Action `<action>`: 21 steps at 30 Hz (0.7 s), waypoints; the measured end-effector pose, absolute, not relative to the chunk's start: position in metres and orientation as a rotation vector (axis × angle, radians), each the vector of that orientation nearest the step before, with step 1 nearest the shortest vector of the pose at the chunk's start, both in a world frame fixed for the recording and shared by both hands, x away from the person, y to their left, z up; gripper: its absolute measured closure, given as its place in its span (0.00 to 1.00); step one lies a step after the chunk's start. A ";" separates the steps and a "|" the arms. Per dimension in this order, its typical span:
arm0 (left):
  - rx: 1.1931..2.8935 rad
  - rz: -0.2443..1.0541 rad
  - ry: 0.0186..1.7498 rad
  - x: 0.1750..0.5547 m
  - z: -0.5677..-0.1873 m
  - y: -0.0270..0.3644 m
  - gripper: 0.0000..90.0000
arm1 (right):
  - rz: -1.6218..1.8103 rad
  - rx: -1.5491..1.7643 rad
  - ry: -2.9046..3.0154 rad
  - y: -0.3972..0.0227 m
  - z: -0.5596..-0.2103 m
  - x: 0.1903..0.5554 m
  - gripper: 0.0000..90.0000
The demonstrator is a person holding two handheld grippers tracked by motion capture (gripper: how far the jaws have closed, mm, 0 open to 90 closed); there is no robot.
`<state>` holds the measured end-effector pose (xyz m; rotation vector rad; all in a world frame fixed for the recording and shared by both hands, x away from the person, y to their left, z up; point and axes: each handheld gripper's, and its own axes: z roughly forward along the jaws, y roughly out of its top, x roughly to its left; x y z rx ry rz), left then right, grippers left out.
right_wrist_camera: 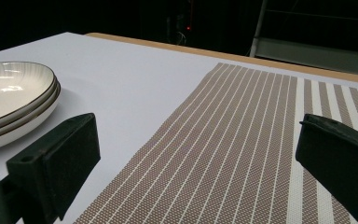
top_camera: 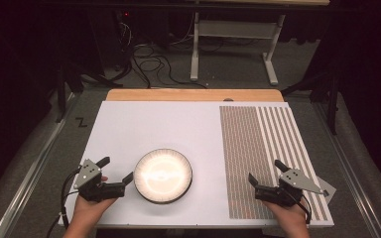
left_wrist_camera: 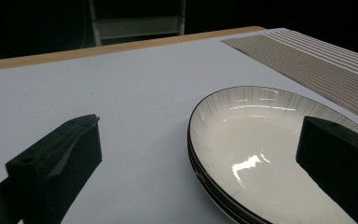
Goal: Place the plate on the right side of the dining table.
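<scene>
**White plates stacked, both grippers idle**

Stack of plates (top_camera: 163,175) sits near centre of the white table (top_camera: 144,129), dark-rimmed and glossy. Left gripper (top_camera: 115,171) hovers just left of the stack, jaws spread wide, nothing between them; one jaw near the rim, not touching. Right gripper (top_camera: 266,171) is well apart, over the brown striped placemat (top_camera: 248,144) at right, jaws fully apart, empty.
</scene>
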<state>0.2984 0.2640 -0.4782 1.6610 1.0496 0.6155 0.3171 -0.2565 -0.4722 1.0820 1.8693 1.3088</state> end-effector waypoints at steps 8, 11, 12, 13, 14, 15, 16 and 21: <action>1.652 0.617 1.053 0.298 -0.478 0.265 0.01 | 1.307 1.080 1.861 -0.258 -0.471 0.317 0.00; 1.651 0.619 1.056 0.298 -0.478 0.266 0.01 | 1.305 1.081 1.859 -0.259 -0.471 0.316 0.00; 1.652 0.618 1.056 0.298 -0.478 0.266 0.01 | 1.307 1.082 1.858 -0.259 -0.471 0.316 0.00; 1.651 0.617 1.057 0.298 -0.478 0.266 0.01 | 1.307 1.083 1.856 -0.259 -0.471 0.316 0.00; 1.650 0.617 1.058 0.298 -0.478 0.266 0.01 | 1.307 1.081 1.854 -0.259 -0.470 0.316 0.00; 1.651 0.617 1.058 0.298 -0.478 0.266 0.01 | 1.310 1.082 1.849 -0.259 -0.470 0.316 0.00; 1.652 0.615 1.058 0.299 -0.478 0.266 0.01 | 1.309 1.076 1.847 -0.260 -0.470 0.317 0.00; 1.656 0.616 1.055 0.299 -0.478 0.266 0.01 | 1.324 1.076 1.842 -0.259 -0.469 0.316 0.02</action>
